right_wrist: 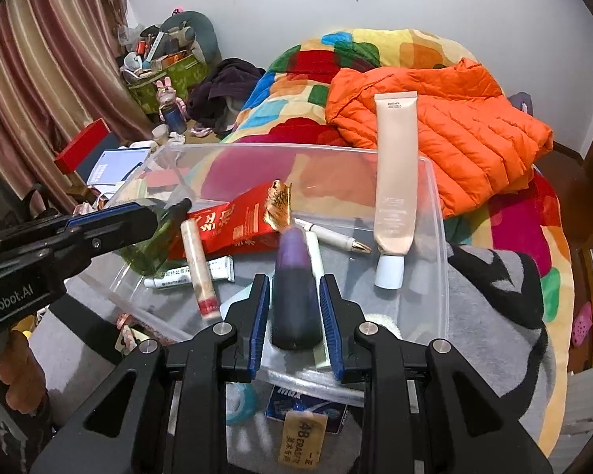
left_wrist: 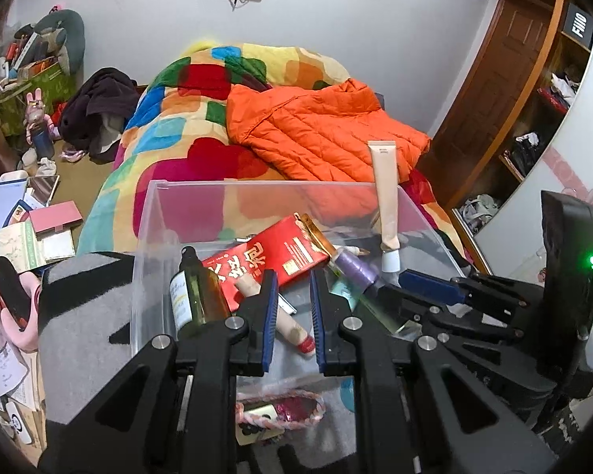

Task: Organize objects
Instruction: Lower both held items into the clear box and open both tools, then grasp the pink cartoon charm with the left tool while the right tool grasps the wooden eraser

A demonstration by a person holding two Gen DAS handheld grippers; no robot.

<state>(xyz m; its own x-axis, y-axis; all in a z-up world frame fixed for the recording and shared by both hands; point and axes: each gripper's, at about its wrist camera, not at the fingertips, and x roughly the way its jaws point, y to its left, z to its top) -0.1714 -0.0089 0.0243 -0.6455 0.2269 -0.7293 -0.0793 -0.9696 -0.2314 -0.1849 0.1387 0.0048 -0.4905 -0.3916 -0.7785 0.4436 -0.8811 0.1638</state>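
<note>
Fingers of the right gripper [right_wrist: 294, 312] apart, straddling a purple-to-black cylinder [right_wrist: 295, 292] inside the clear plastic bin [right_wrist: 435, 213]; pads look just beside it, not clearly pressing, so either release or about-to-grasp, can't say which. Left gripper [left_wrist: 293, 308] fingers also apart, nothing between them, hovering over the bin's near left side. Bin sits on a grey-and-black blanket [right_wrist: 494, 316] at the foot of the bed [right_wrist: 525, 213]. Step, my guess: loading loose toiletries into the bin. Next move probably calls for lifting the right gripper straight up, clear of the cylinder, without knocking the neighbours. Count in the bin: one red carton [right_wrist: 233, 225], one upright beige tube [right_wrist: 395, 181] on its white cap leaning at the far wall, one green glass bottle [left_wrist: 195, 296], one pale stick with red end [right_wrist: 199, 268], one white ointment tube [right_wrist: 193, 272], one white pen with gold tip [right_wrist: 336, 237], one pale green tube [right_wrist: 315, 254] beside the cylinder. Outside the bin, near side: teal ring [right_wrist: 239, 403], eraser pack [right_wrist: 302, 440].
</note>
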